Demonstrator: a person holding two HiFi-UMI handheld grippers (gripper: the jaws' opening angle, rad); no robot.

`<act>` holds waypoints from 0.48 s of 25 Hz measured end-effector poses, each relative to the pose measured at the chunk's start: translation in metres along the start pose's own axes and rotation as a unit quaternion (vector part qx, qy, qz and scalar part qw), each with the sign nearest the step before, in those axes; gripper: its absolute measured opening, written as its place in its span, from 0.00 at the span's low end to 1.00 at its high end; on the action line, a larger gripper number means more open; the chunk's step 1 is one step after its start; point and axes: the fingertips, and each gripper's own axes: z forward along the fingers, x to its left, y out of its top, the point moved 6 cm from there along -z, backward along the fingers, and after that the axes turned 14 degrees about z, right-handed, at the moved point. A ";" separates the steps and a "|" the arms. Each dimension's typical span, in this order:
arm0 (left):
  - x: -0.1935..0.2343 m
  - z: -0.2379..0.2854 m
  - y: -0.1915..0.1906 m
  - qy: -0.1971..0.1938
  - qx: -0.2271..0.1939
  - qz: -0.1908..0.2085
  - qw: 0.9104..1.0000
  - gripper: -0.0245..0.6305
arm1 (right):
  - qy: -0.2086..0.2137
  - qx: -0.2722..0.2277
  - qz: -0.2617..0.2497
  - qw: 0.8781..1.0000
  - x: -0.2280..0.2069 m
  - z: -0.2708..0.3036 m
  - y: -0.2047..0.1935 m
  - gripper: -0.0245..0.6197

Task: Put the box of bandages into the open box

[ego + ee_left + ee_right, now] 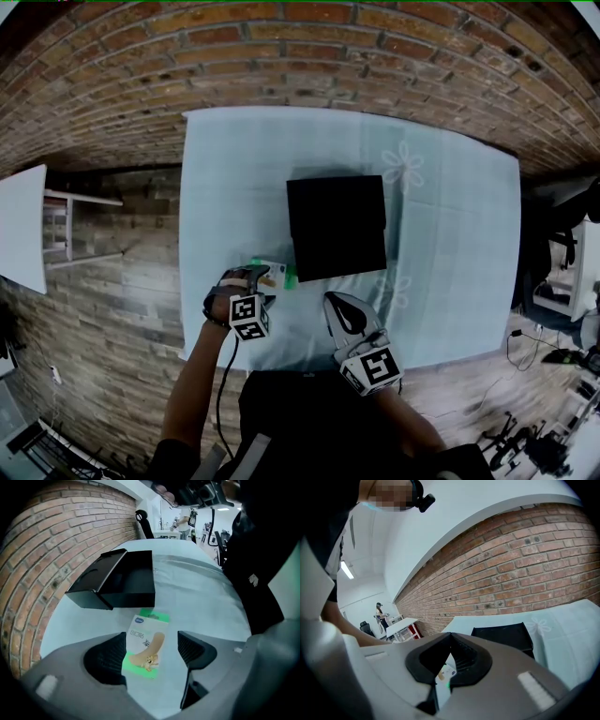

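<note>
Left tool jaws apart astride bandage box flat on tablecloth; right tool closed, empty, near black box.

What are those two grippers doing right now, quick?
Left gripper: open, one jaw on either side of the box of bandages, not gripping it.
Right gripper: closed, holding nothing.

Head view: overhead, facing steeply down on the pale blue cloth-covered table. Left gripper view: close above the tabletop, facing the open black rectangular box. Right gripper view: low, facing the red brick wall. All three share box and table.
</note>
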 end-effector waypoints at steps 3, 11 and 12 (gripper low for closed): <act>0.004 0.005 -0.001 -0.011 0.009 0.013 1.000 0.58 | -0.001 0.003 0.002 1.000 -0.002 0.001 -0.001 0.04; 0.011 0.017 -0.007 -0.039 0.020 0.017 0.999 0.58 | -0.002 0.009 0.006 1.000 -0.004 0.002 -0.003 0.04; 0.011 0.019 -0.008 -0.043 0.021 0.017 0.999 0.58 | -0.002 0.009 0.007 1.000 -0.005 0.002 -0.003 0.04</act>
